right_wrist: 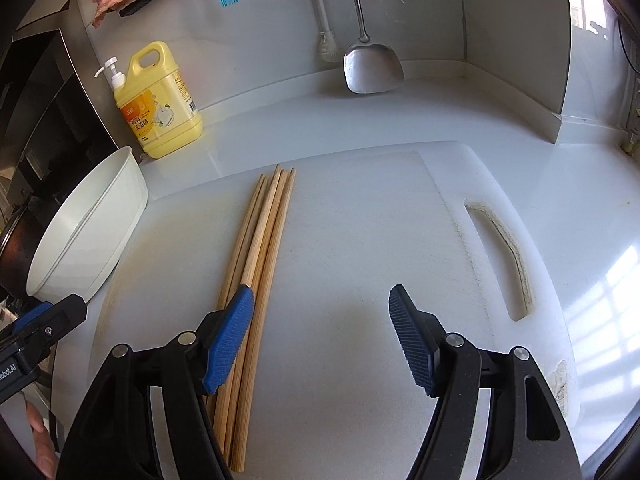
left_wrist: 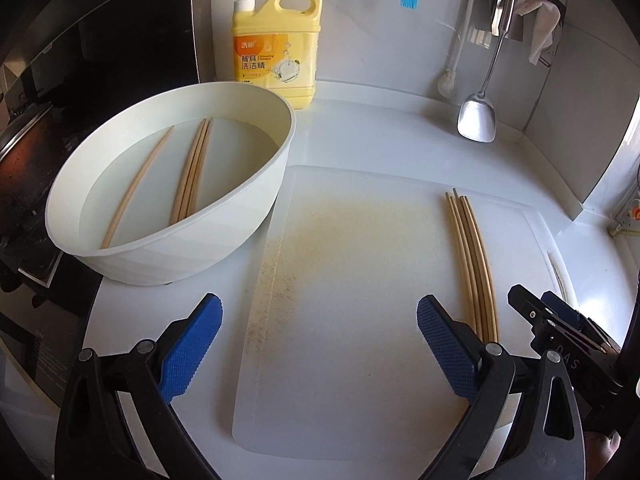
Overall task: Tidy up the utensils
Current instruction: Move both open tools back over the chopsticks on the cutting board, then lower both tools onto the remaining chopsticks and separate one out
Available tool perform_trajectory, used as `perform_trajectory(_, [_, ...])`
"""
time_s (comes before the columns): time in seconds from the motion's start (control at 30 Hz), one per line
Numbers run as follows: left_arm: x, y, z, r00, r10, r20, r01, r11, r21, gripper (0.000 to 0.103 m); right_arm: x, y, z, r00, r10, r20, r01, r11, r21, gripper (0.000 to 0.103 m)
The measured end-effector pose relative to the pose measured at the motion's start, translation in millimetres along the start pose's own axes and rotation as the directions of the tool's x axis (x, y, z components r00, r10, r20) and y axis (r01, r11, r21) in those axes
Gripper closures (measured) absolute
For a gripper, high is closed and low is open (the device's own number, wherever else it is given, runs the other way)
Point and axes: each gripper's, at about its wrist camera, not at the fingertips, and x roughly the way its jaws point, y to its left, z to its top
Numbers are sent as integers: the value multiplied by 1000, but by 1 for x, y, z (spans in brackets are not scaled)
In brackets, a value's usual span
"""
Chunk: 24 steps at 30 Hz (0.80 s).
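Item: bamboo chopsticks in white water-filled basin (left_wrist: 192, 172), frame left. Your left gripper (left_wrist: 320, 344), wide, empty: descend, pinch one mid-length.

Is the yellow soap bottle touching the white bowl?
Cannot tell. In the left wrist view the bowl rim overlaps the bottle base; neither view shows contact or gap.

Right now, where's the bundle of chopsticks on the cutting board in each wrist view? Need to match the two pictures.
Left wrist view: chopsticks on the board lie right of center, running down toward the bottom right, beside the right claw.
Right wrist view: chopsticks on the board lie left of center, passing under the claw's left finger.
Shared landmark: yellow soap jug at the back wall.
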Motion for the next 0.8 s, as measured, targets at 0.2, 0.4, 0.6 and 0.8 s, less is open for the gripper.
perform_trajectory(0.2, [11, 2, -3, 1000, -14, -19, 13, 1000, -4, 7, 7, 4, 0, 1000, -21, 8, 21, 1000, -11, 36])
perform_trajectory(0.4, [14, 1, -4, 1000, -17, -22, 17, 1000, -7, 7, 9, 12, -2, 998, -64, 17, 65, 995, -73, 36])
perform_trajectory(0.6, [16, 0, -4, 999, -23, -22, 23, 1000, -9, 7, 10, 19, -4, 996, -84, 21, 86, 990, -112, 36])
perform_trajectory(0.8, [17, -1, -4, 999, -27, -23, 27, 1000, -16, 7, 10, 29, -5, 993, -115, 35, 119, 979, -167, 36])
